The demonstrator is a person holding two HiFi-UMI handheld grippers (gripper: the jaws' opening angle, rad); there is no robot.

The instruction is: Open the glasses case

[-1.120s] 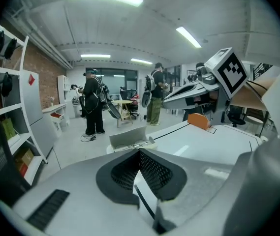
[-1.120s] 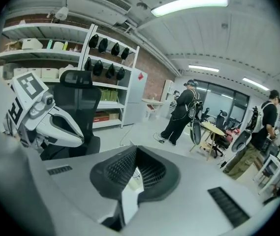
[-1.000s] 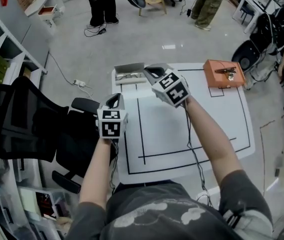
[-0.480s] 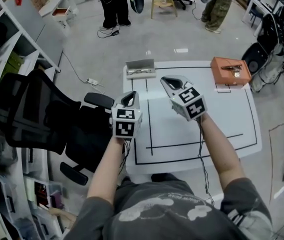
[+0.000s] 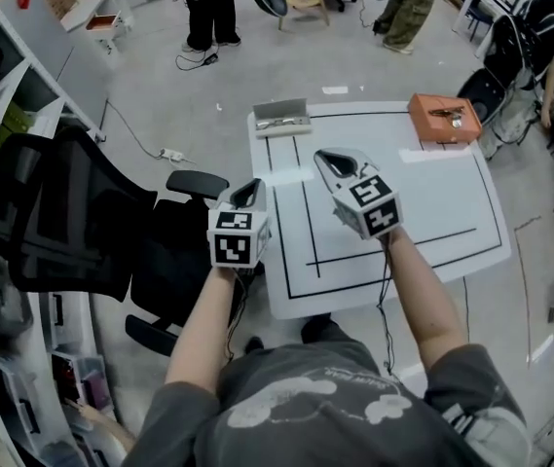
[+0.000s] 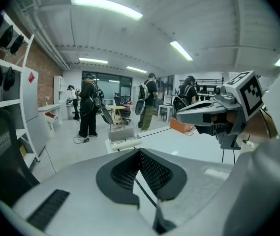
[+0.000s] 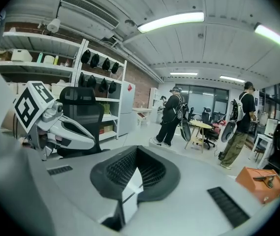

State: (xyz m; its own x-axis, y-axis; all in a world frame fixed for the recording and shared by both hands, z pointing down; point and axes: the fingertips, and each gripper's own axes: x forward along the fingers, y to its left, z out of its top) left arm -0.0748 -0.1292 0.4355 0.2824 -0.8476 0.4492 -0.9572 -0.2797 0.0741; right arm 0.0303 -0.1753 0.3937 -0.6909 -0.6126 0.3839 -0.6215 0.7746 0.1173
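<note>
Left gripper, right gripper drawn back from glasses case — jaws closed, empty

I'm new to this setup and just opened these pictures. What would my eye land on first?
Two marker-cubed grippers fill the foreground: the left gripper at the white table's left edge and the right gripper above it, both shut and empty. Beyond them, a grey glasses case sits on the far left corner and an orange box on the far right. A black office chair stands at left.
</note>
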